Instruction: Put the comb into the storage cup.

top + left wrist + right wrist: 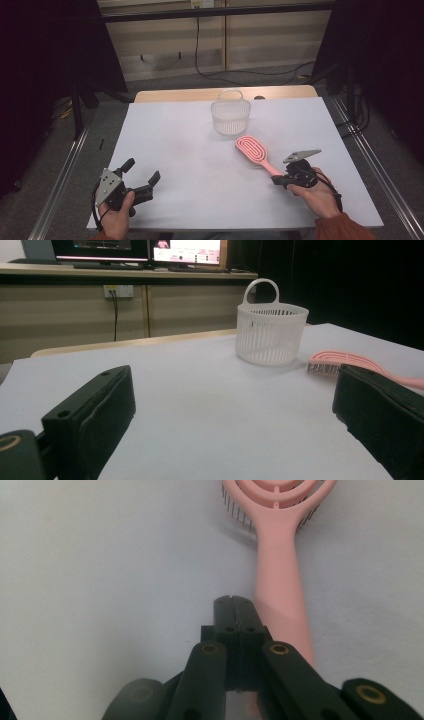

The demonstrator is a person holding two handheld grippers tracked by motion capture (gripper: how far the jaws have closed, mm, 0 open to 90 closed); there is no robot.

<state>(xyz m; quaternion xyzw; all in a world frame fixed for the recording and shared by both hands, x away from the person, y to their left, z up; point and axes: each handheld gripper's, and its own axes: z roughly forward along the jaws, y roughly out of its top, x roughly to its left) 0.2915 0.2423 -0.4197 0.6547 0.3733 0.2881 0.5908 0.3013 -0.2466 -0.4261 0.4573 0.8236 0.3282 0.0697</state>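
My left tongs (142, 176) sat near the front left corner of the white table (175, 150). Their two black jaws stood wide apart with nothing between them. In the left gripper view I looked out past those jaws, and the hairbrush (345, 362) was far off on the right side, partly hidden behind one jaw.

The white basket (231, 116) stood upright at the back of the table, a bit to the right of the middle. It had thin slats and a loop handle on top. I could not see into it well enough to tell what was inside.

The hairbrush (255, 152) was pink. It had an oval head with curved loops cut through it and a long smooth handle. It lay flat on the table, just in front of the basket and a little to the right, with its head toward the basket and its handle pointing at my right hand.

My right tongs (276, 181) were pressed together, with nothing between them. Their tips lay just beside the end of the handle, on its left side in the right gripper view (235, 602). I could not tell if they touched it. In that view the top of the brush head (275, 495) was cut off, and only a few short bristles showed under it.
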